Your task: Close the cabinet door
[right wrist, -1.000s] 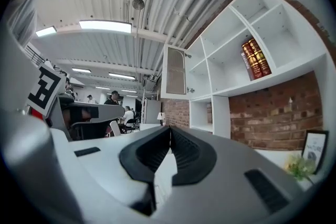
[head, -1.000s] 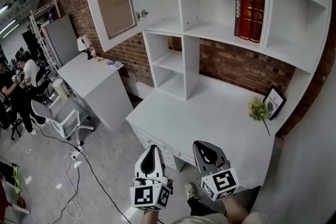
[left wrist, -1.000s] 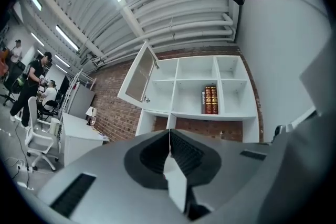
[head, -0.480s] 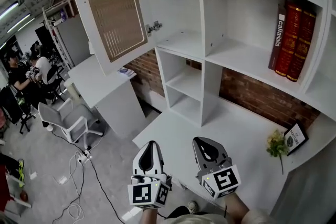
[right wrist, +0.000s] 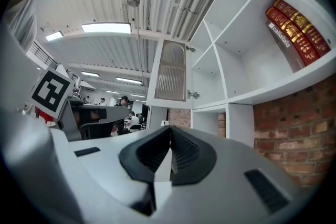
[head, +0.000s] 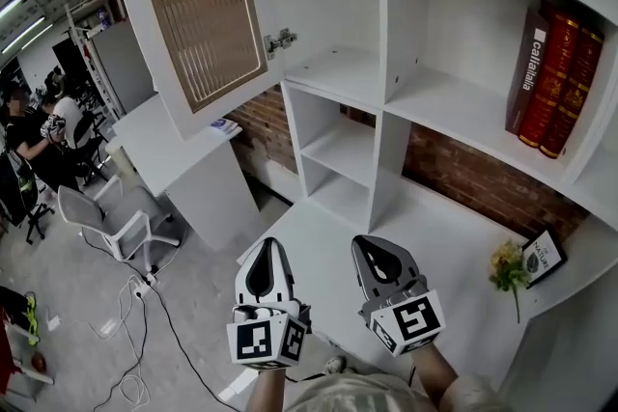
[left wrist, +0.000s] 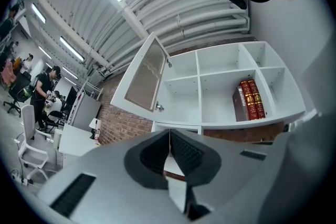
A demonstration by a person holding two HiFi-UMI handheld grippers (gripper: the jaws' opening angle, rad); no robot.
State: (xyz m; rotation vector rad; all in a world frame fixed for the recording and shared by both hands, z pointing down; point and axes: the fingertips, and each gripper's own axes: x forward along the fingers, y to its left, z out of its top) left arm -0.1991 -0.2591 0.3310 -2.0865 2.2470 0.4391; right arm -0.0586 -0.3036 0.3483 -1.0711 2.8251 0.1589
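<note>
The cabinet door (head: 198,10), white-framed with a ribbed glass pane, hangs wide open at the upper left of the shelf unit (head: 386,63), hinged (head: 280,41) at its right edge. It also shows as the cabinet door (left wrist: 147,77) in the left gripper view and the cabinet door (right wrist: 172,77) in the right gripper view. My left gripper (head: 266,256) and right gripper (head: 379,251) are held side by side low in the head view, well below and short of the door. Both are shut with nothing between their pads.
Red books (head: 555,77) stand on the upper right shelf. A small flower (head: 505,267) and framed picture (head: 543,256) sit on the white desk (head: 425,227). At left stand a lower white counter (head: 169,145), an office chair (head: 106,217), floor cables and people.
The view has closed in on the shelf unit: the door and shelves look larger and nearer. Both grippers stay shut and keep their place low in the frame.
</note>
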